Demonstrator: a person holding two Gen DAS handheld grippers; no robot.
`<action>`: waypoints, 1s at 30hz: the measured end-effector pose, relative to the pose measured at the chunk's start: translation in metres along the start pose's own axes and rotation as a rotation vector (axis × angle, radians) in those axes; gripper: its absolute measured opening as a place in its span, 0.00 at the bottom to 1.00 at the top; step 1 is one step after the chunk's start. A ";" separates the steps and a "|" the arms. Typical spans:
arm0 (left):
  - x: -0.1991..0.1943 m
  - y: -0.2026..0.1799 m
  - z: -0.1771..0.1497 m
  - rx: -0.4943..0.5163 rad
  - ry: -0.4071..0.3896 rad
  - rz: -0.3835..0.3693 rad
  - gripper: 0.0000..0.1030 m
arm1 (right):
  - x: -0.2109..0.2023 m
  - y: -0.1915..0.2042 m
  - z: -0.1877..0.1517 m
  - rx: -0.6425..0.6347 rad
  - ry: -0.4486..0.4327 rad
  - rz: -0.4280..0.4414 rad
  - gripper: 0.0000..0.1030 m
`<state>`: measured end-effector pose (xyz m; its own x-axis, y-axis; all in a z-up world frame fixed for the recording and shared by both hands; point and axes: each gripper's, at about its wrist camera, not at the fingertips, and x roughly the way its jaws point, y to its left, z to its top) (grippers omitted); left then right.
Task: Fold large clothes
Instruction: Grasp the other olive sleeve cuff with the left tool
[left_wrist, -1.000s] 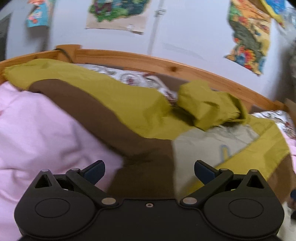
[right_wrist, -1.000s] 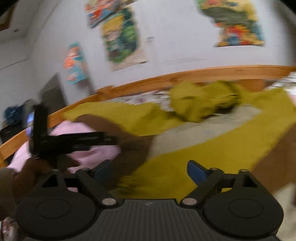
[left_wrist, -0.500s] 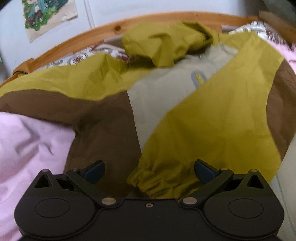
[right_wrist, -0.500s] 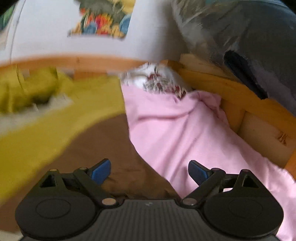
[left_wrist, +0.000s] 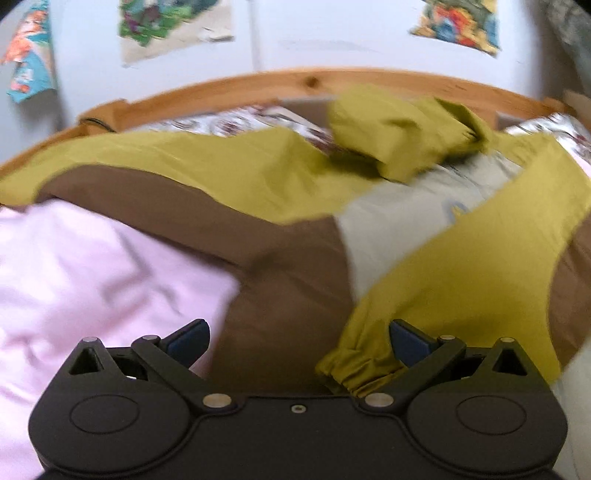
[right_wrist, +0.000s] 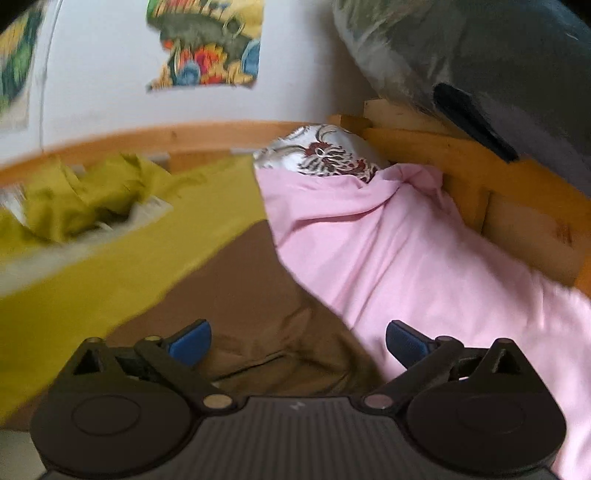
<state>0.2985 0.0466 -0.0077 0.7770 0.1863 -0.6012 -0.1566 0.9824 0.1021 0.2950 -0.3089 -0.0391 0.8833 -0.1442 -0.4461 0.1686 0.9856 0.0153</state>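
Pink bedsheet (left_wrist: 92, 280) under spread jacket (left_wrist: 288, 280); left gripper (left_wrist: 297, 341) and right gripper (right_wrist: 297, 341) above jacket, jaws wide, empty, ready to grab.

Bedroom: wooden bed (left_wrist: 310, 79), posters (right_wrist: 207, 44)

The left gripper (left_wrist: 298, 341) points forward and slightly down, its two blue-tipped fingers (left_wrist: 188, 338) spread wide apart with nothing held between them. The right gripper (right_wrist: 298, 341) is posed alike, its blue-tipped fingers (right_wrist: 404, 341) also spread wide and holding nothing. No hand or arm shows.
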 end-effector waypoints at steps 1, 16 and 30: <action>0.000 0.009 0.007 -0.018 -0.010 0.014 0.99 | -0.008 0.002 -0.002 0.035 -0.001 0.041 1.00; 0.010 0.172 0.082 -0.326 -0.124 0.404 0.99 | -0.008 0.029 -0.038 0.006 0.047 0.137 1.00; 0.043 0.279 0.114 -0.751 -0.180 0.427 0.41 | -0.003 0.042 -0.044 -0.062 0.067 0.094 1.00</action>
<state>0.3577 0.3299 0.0848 0.6348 0.5973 -0.4901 -0.7657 0.5709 -0.2961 0.2800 -0.2633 -0.0759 0.8623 -0.0471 -0.5042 0.0573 0.9983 0.0048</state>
